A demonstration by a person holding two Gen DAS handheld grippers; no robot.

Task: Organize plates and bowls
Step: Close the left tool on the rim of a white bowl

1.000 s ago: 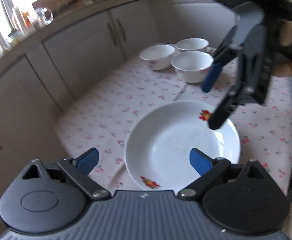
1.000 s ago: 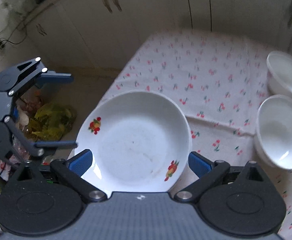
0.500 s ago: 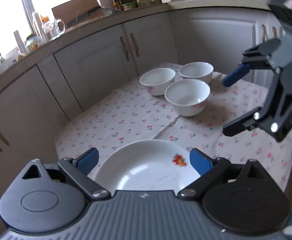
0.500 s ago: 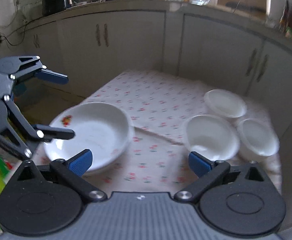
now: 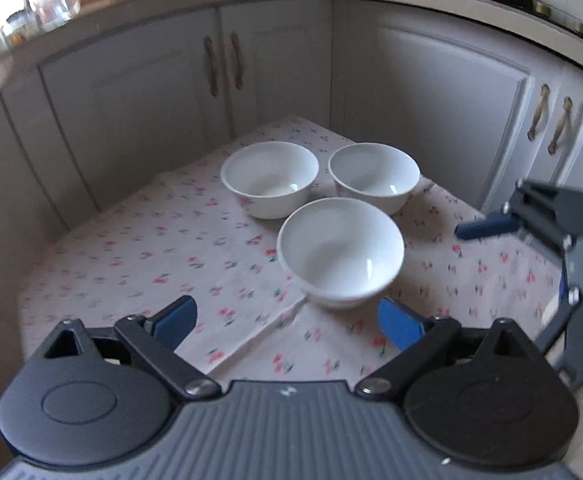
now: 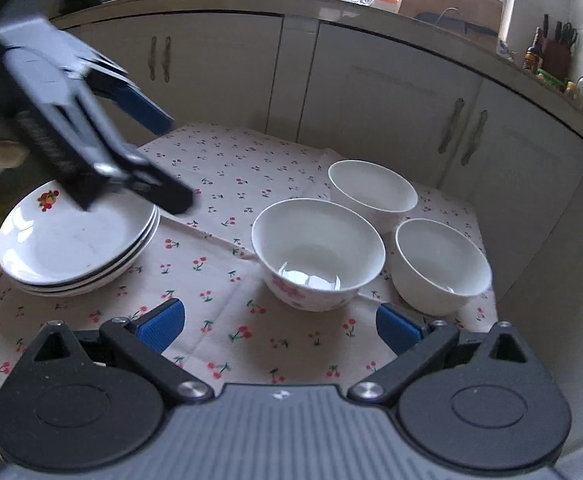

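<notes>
Three white bowls stand close together on the cherry-print tablecloth (image 6: 227,176): a near one (image 6: 318,252) (image 5: 340,250) and two behind it (image 6: 372,191) (image 6: 442,266). A stack of white plates (image 6: 73,244) with a fruit print sits at the left of the right wrist view. My left gripper (image 5: 285,320) is open and empty, just short of the near bowl; it also shows above the plates in the right wrist view (image 6: 175,160). My right gripper (image 6: 277,324) is open and empty, in front of the near bowl.
Grey cupboard doors (image 5: 223,64) surround the small table on the far sides. The worktop above (image 6: 371,4) holds bottles, a box and a knife block. The table's edge runs close behind the bowls.
Both grippers have lifted away from the plates and turned toward the three bowls. The plates have dropped out of the left wrist view.
</notes>
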